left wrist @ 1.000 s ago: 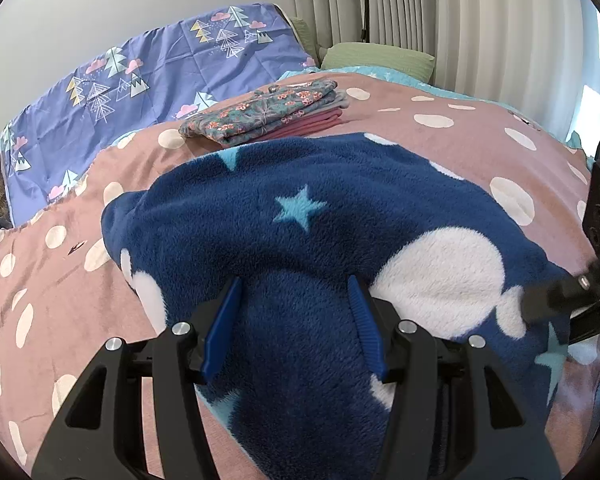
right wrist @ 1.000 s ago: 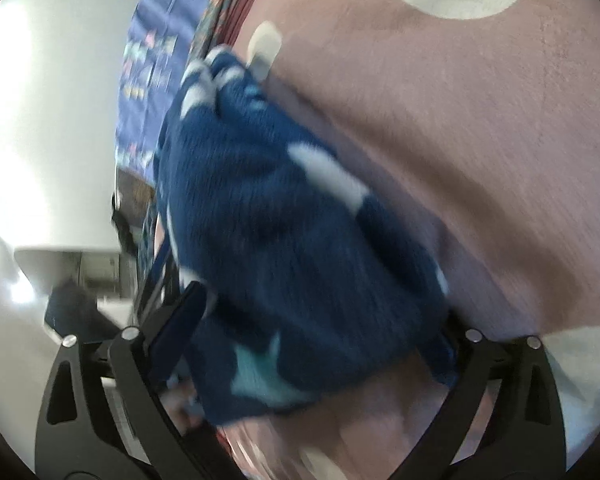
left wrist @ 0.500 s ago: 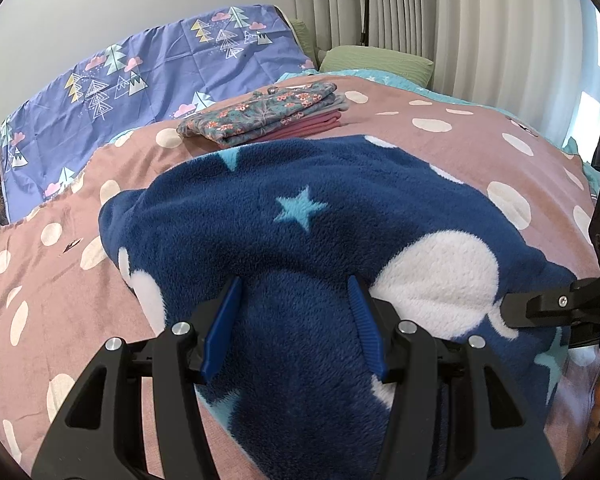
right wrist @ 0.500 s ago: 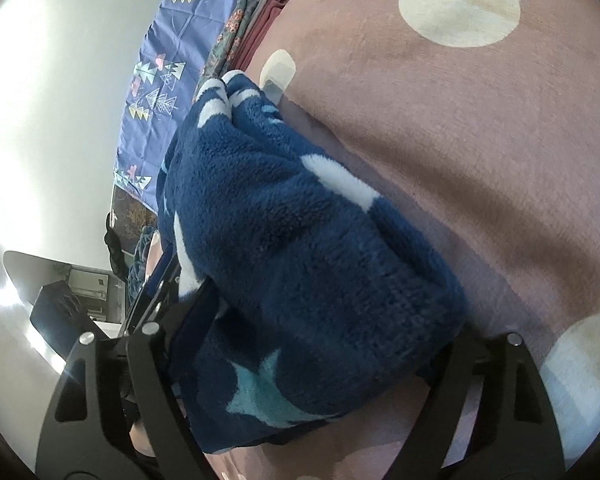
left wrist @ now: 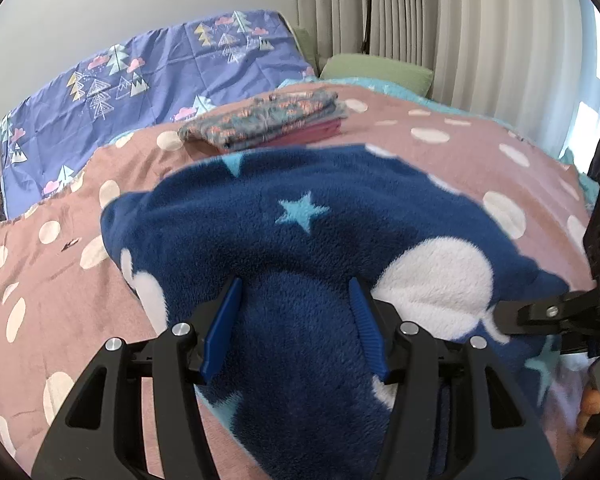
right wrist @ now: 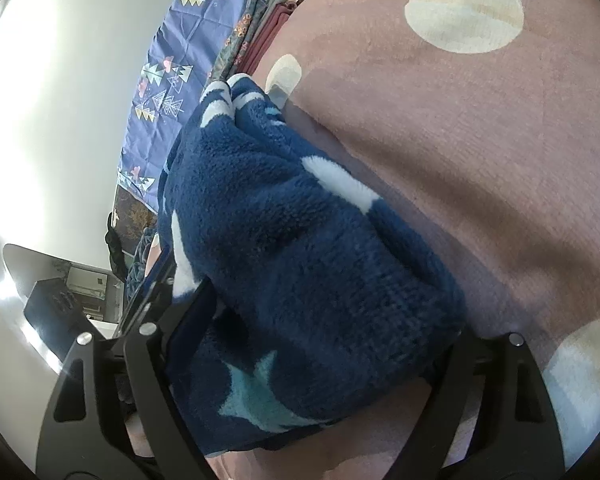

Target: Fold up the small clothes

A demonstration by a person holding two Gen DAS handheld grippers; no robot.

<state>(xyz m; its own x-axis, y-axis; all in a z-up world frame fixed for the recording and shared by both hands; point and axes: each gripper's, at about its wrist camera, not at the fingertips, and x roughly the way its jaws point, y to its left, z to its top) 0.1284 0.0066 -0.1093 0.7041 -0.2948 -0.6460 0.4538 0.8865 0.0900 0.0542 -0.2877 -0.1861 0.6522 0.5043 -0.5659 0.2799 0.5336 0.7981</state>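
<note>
Lying bunched on the pink spotted bedspread point(left wrist: 440, 140): one navy fleece garment point(left wrist: 300, 248) with stars. Gripped in the left gripper point(left wrist: 296, 320), jaws easing apart; sitting in the right gripper point(right wrist: 300, 344), grip there impossible to tell. Beyond, one stack of folded clothes point(left wrist: 264, 124), one green pillow point(left wrist: 376, 70).

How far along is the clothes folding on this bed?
Done: a stack of folded clothes lies at the far end of the dotted bedspread. In hand: a navy fleece garment with stars, bunched between the fingers of the left gripper, whose jaws are opening, and of the right gripper. Left: it is rumpled, not a neat fold, so it needs flattening, folding and stacking.
</note>
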